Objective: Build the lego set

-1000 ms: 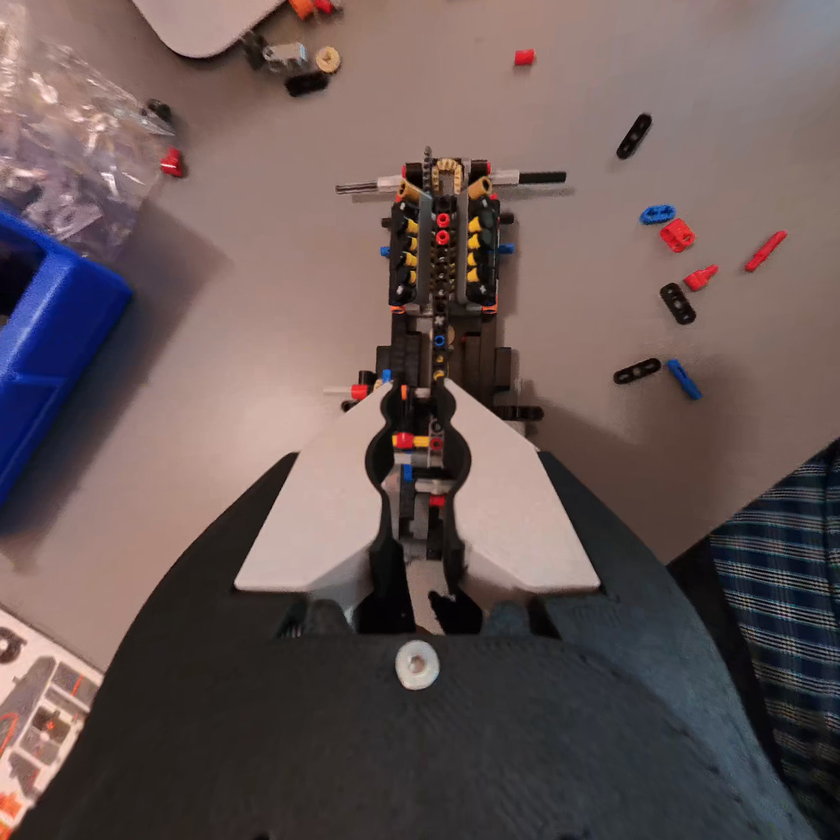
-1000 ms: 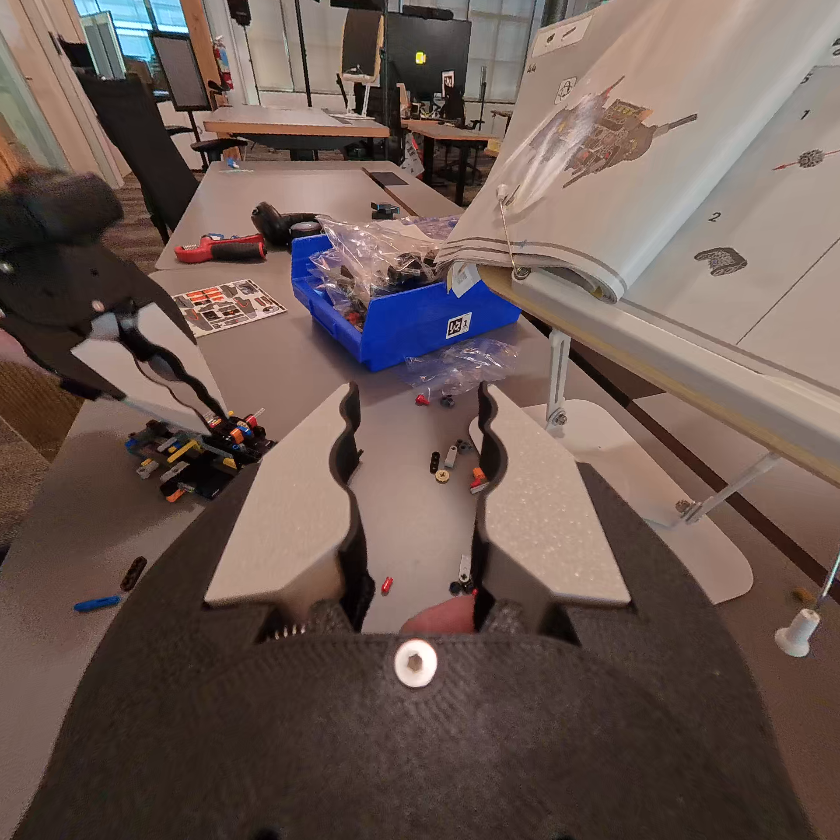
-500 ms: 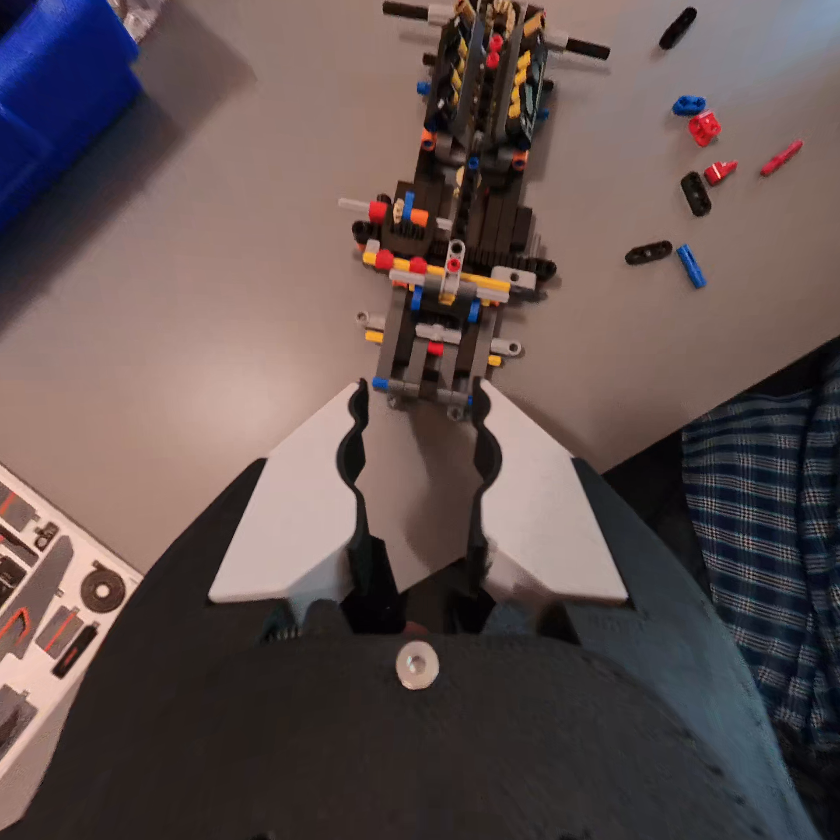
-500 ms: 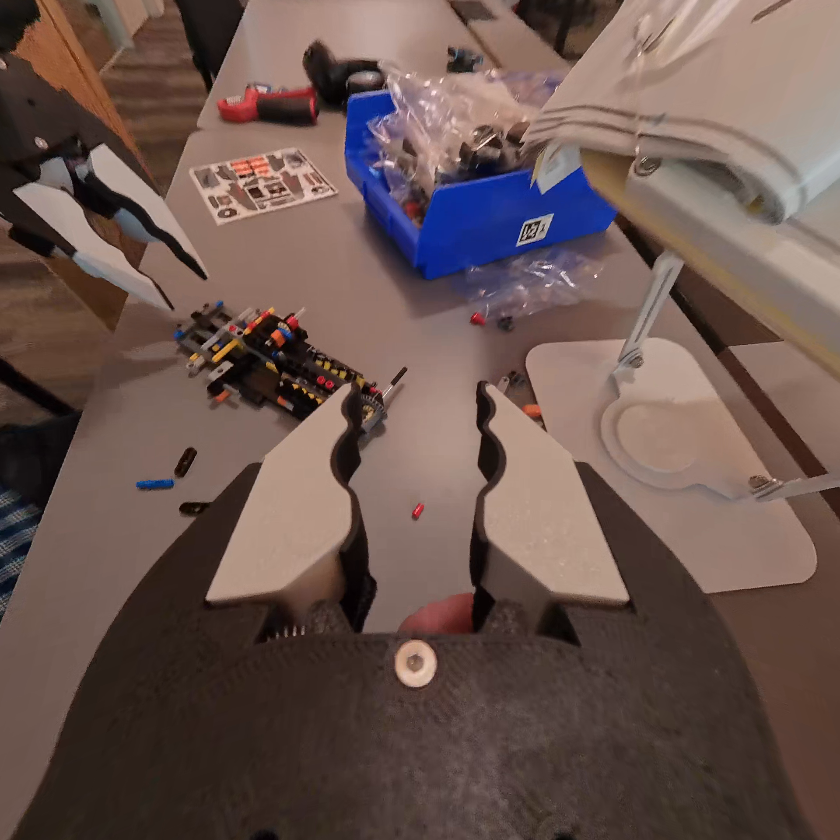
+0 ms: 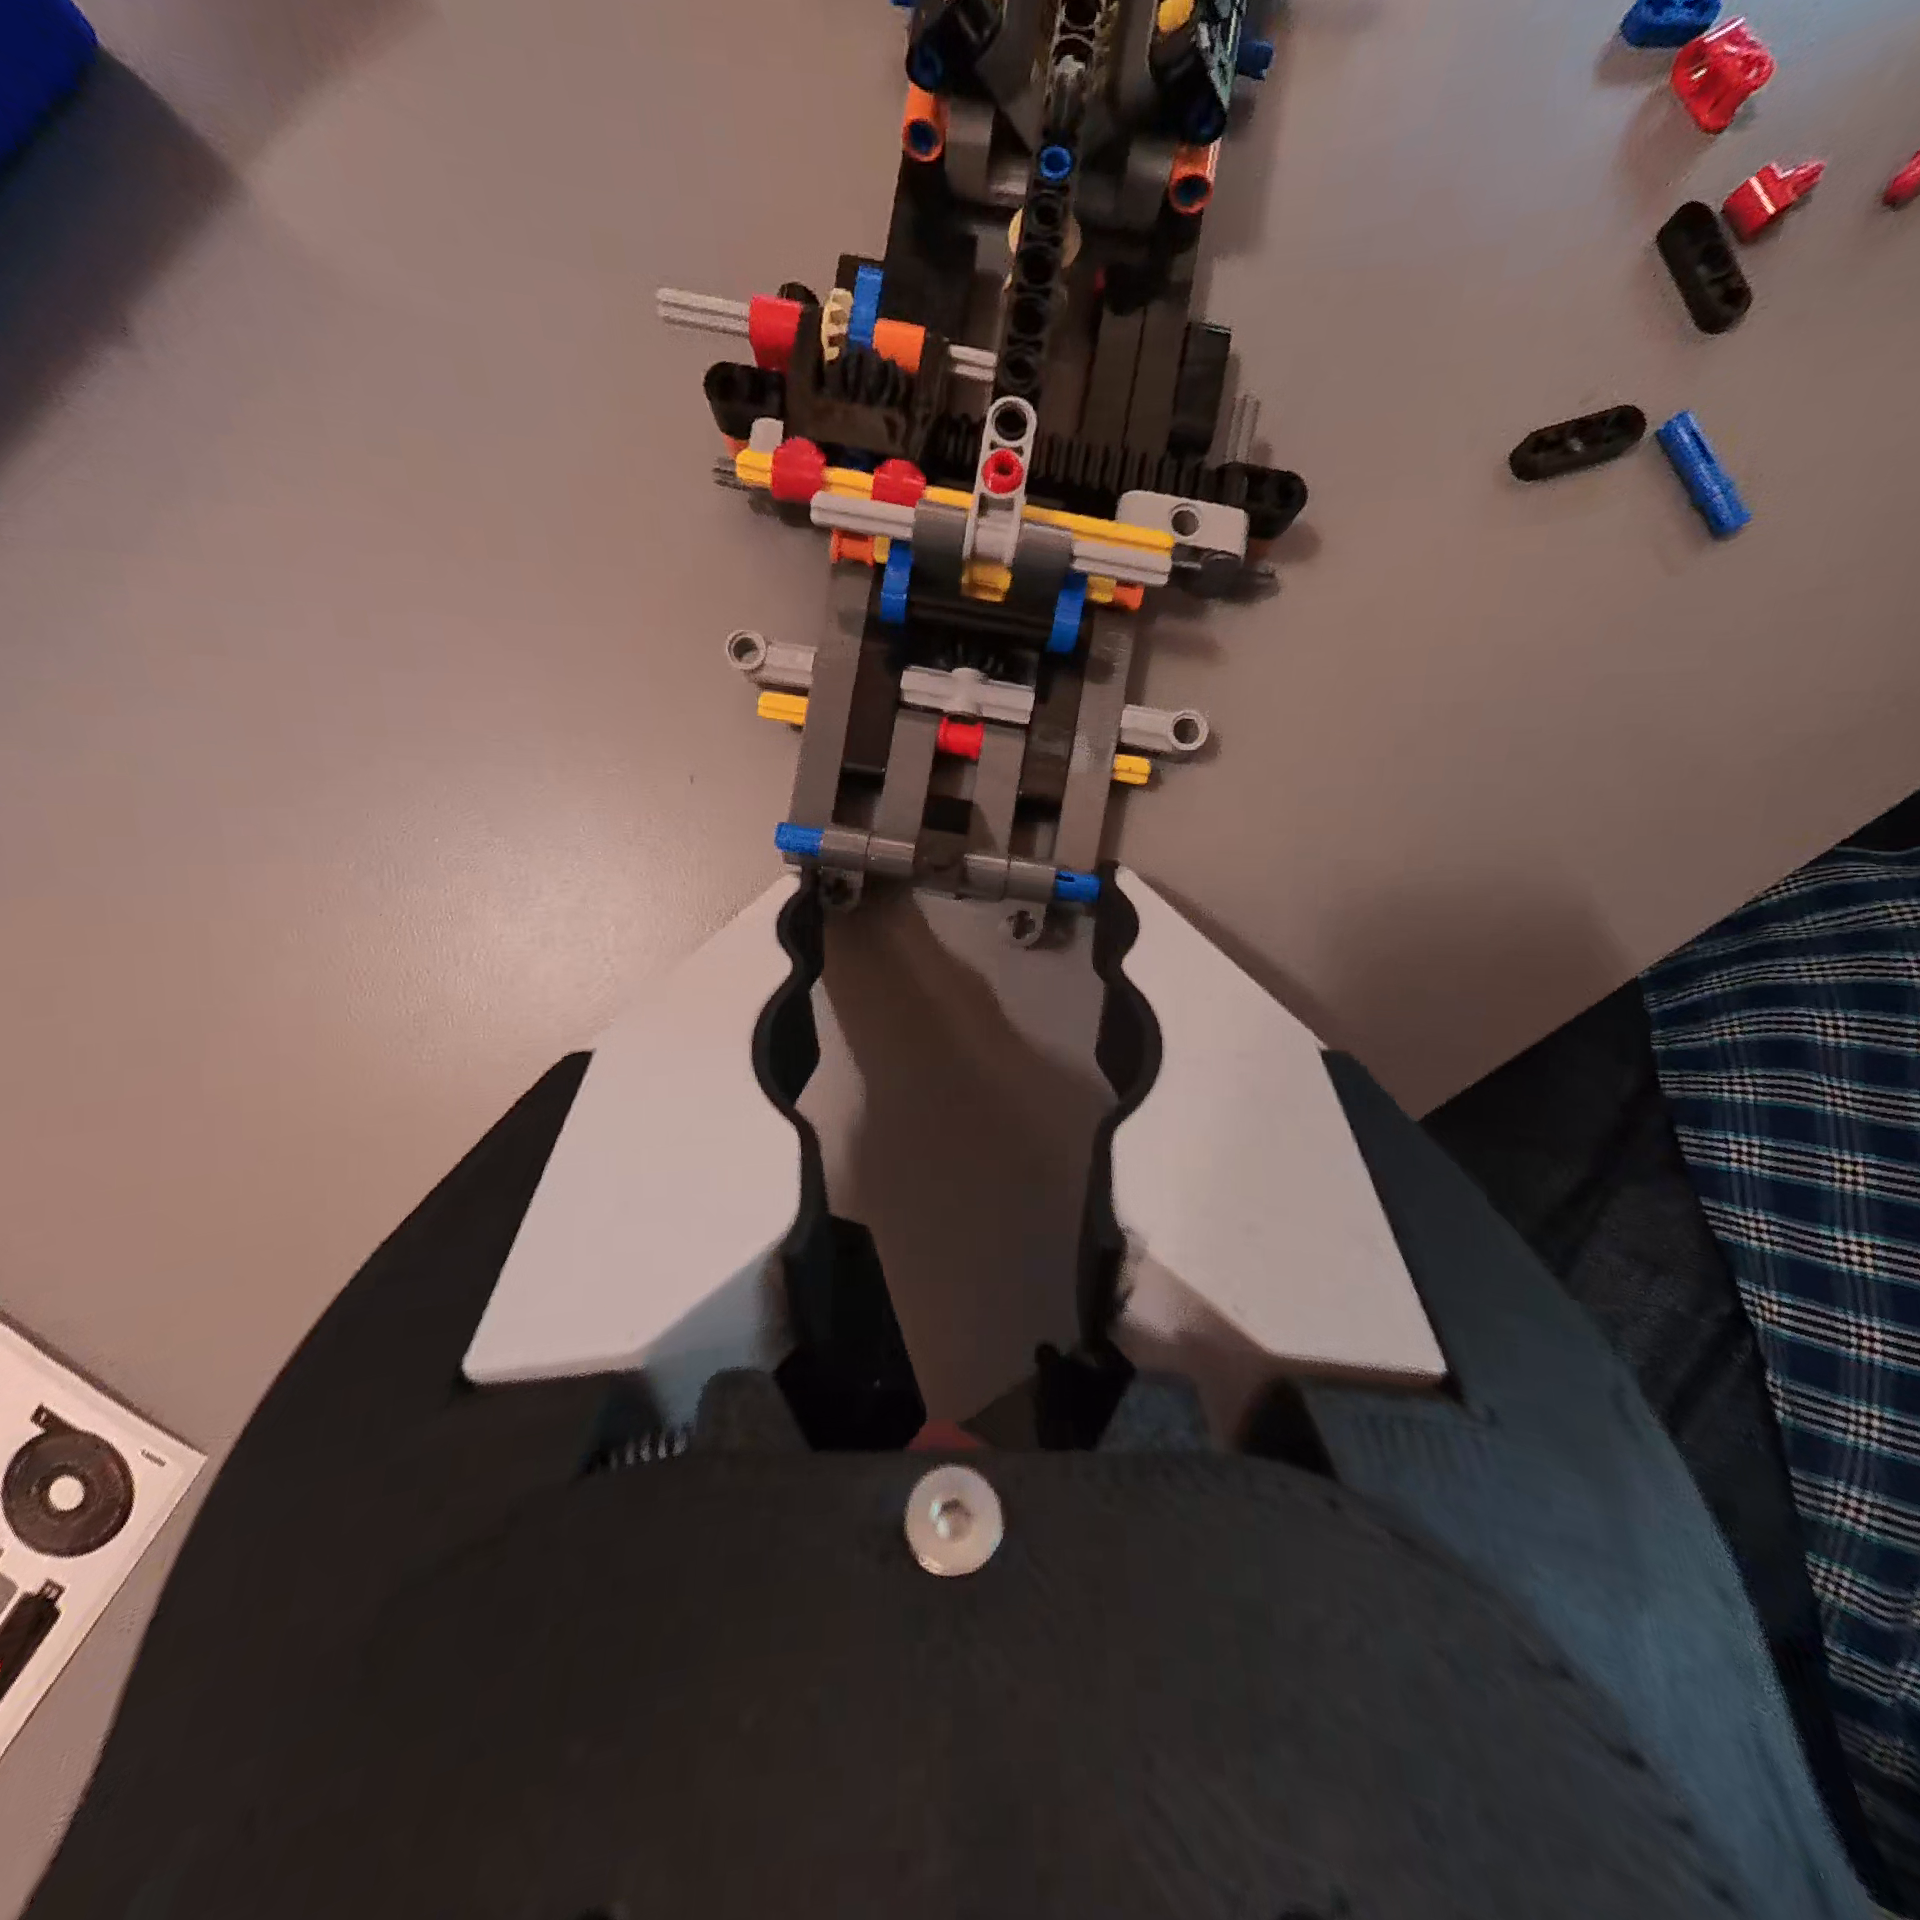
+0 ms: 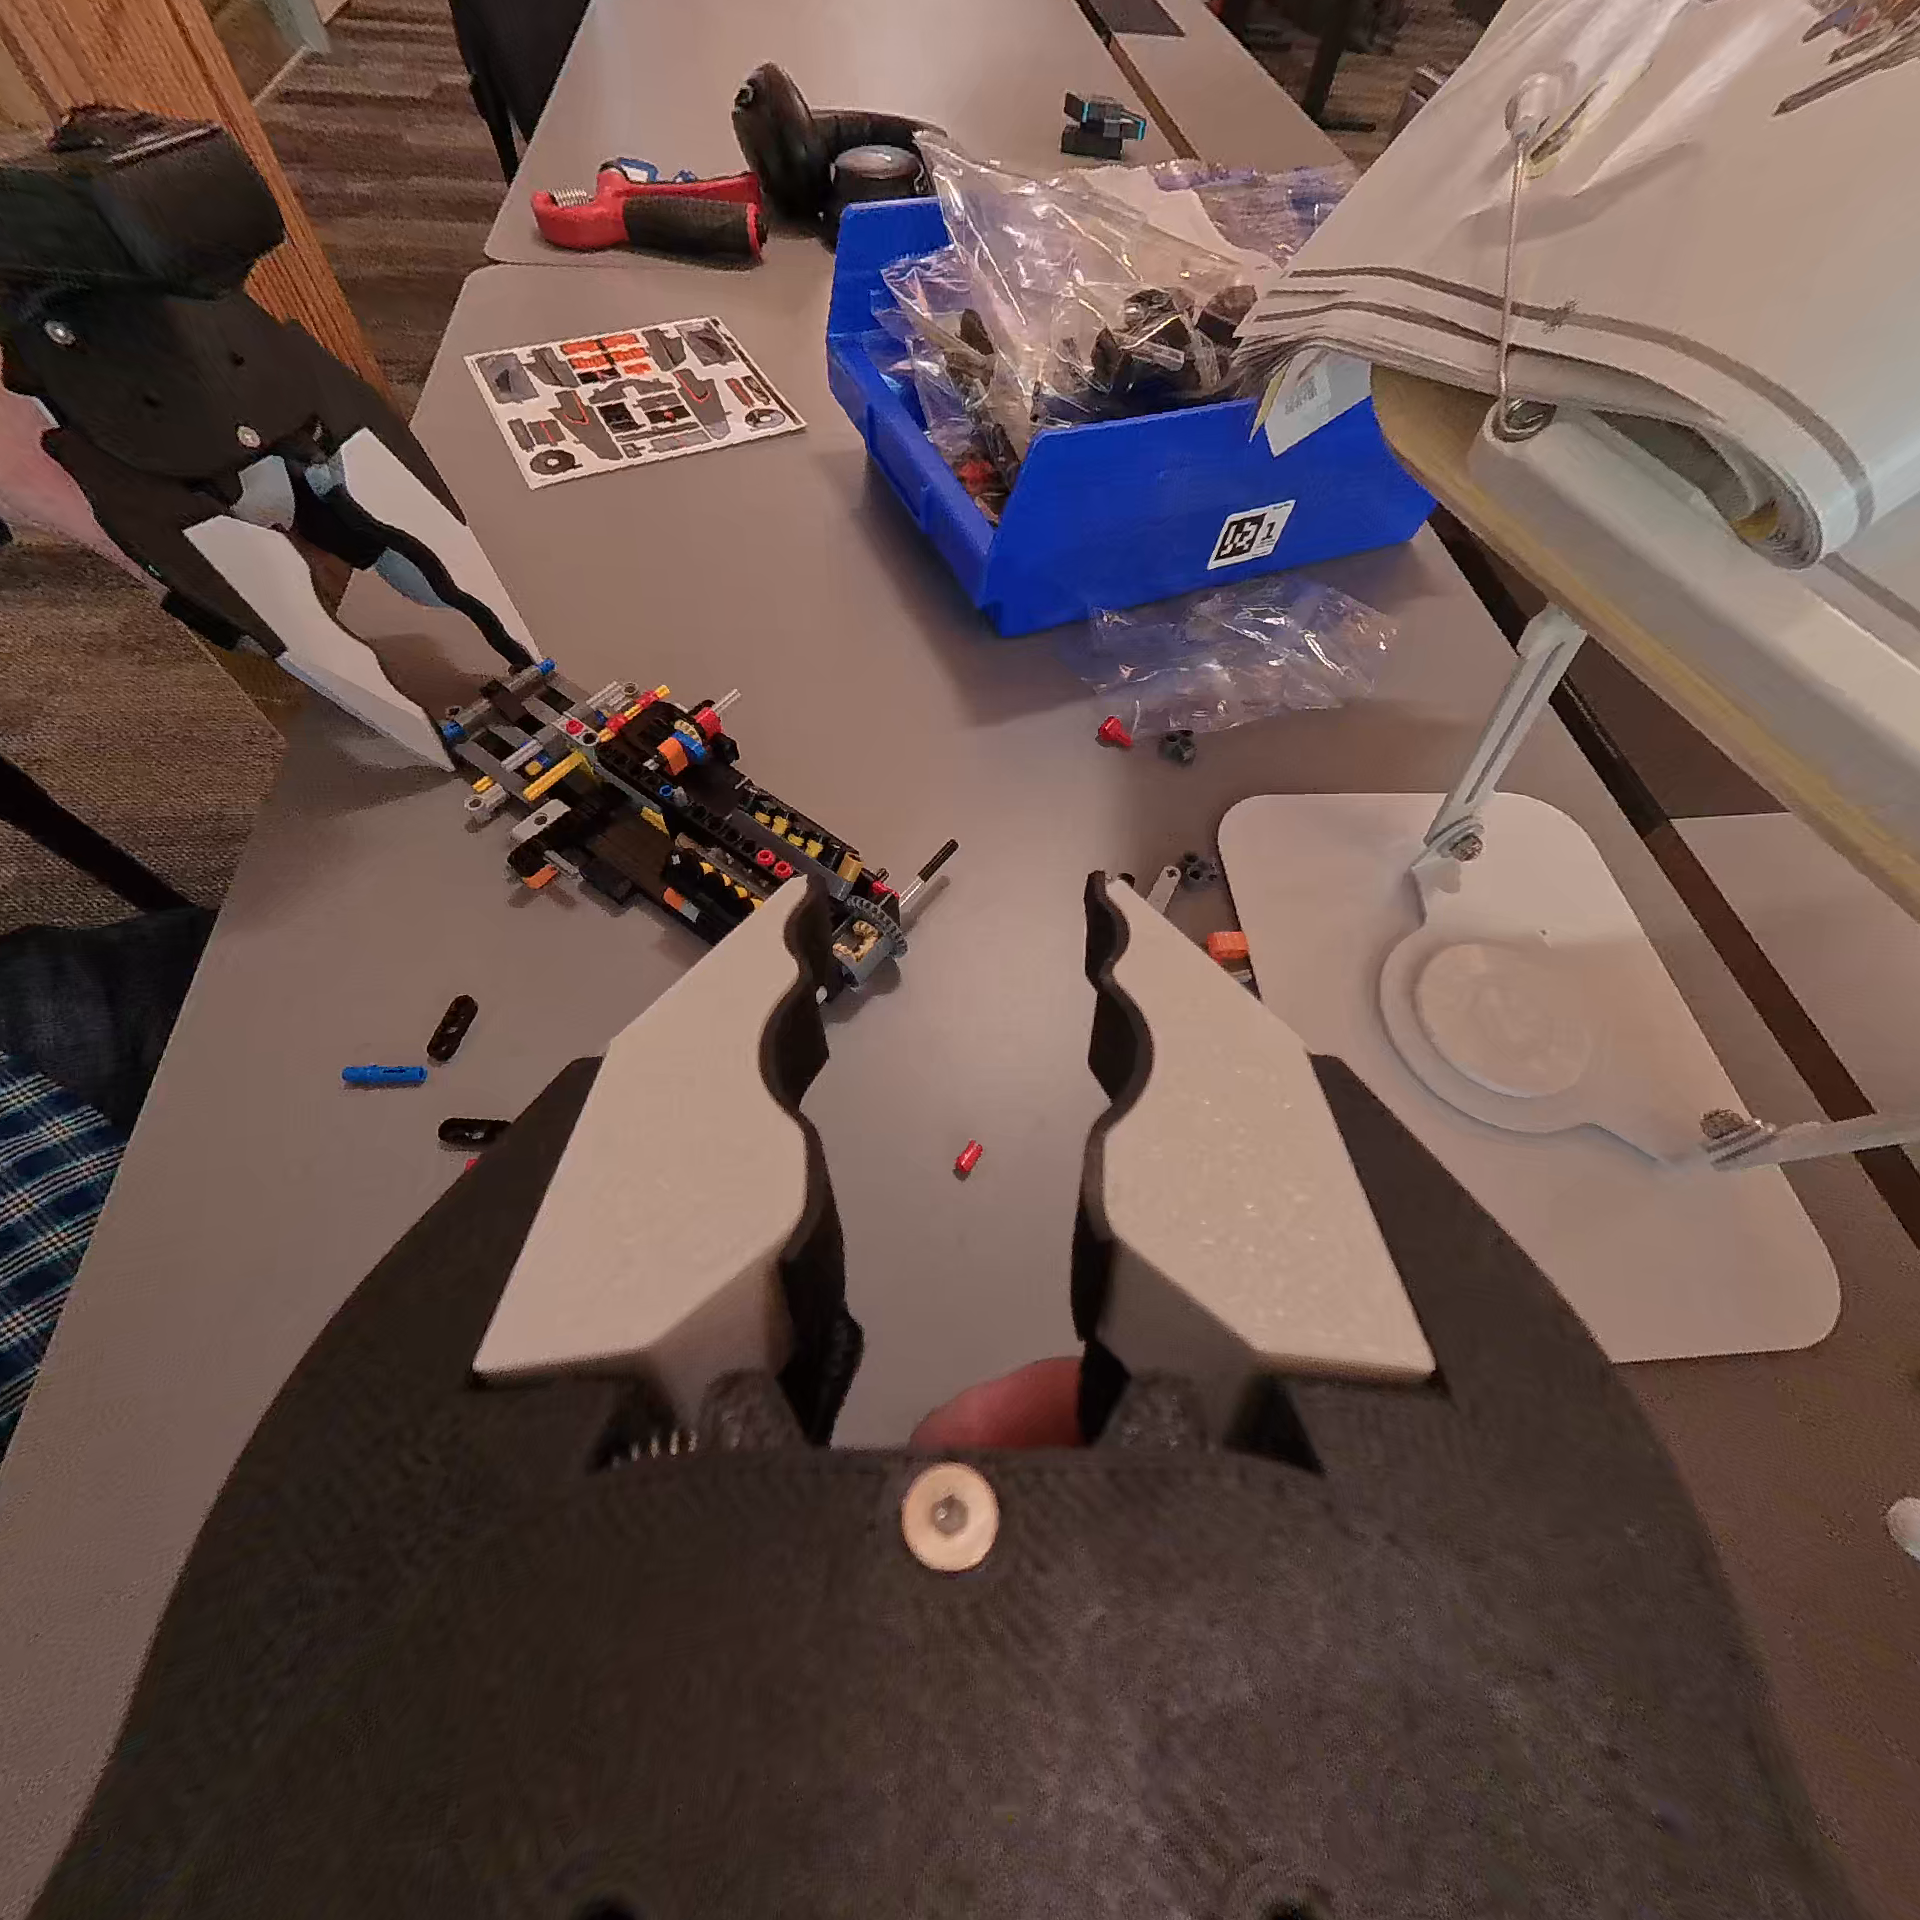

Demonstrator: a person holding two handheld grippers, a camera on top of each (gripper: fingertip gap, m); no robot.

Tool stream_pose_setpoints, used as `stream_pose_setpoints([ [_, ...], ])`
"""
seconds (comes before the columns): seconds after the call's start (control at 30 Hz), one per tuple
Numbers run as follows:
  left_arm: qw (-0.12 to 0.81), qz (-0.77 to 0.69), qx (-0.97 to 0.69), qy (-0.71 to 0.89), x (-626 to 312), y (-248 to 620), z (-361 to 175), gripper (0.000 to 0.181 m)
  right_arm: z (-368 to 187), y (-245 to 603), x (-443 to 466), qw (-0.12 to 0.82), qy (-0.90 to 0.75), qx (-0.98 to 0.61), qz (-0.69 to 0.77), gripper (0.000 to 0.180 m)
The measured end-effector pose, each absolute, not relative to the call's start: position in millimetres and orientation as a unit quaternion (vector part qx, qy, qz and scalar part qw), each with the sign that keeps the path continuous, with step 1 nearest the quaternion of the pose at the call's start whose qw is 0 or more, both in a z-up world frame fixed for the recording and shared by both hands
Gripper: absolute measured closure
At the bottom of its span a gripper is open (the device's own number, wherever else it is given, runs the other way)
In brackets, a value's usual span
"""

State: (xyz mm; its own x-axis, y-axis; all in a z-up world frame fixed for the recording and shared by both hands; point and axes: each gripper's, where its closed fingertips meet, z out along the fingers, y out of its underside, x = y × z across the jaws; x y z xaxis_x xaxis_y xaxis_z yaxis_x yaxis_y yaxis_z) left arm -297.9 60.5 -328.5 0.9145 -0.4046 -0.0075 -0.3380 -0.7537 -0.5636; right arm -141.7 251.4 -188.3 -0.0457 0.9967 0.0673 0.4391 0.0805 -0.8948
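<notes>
- Grey bench (image 6: pixel 790 582) in an office room carries a long black, grey and yellow lego chassis (image 6: pixel 665 810), lying flat at mid-bench.
- It looks light, rigid, with pins that could pop off; grasp its grey end frame.
- Left gripper (image 5: pixel 961 894) spread at that end, empty.
- Right gripper (image 6: pixel 945 904) spread, empty, above a small red pin (image 6: pixel 967 1156).
- Blue plastic bin (image 6: pixel 1122 499) of bagged parts sits beyond.

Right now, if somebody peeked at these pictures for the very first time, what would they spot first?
Probably the long black, yellow and red lego car frame lying in the middle of the grey table, with the open left gripper right at its near end. Next, the bright blue plastic bin stuffed with clear bags of pieces, farther back beside the tilted instruction booklet.
</notes>
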Motion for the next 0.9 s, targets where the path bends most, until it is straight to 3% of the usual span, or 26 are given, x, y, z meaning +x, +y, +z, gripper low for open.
stream_pose_setpoints([
  [0.5, 0.309, -0.162, -0.935, 0.066, -296, 78, -317, 0.131, -189, 259, -135, 0.372, -0.621, -0.584, 0.368, 0.133],
  [0.9, 0.292, -0.137, -0.943, 0.085, -257, 70, -321, 0.136, -203, 273, -127, 0.365, -0.633, -0.598, 0.33, 0.131],
])
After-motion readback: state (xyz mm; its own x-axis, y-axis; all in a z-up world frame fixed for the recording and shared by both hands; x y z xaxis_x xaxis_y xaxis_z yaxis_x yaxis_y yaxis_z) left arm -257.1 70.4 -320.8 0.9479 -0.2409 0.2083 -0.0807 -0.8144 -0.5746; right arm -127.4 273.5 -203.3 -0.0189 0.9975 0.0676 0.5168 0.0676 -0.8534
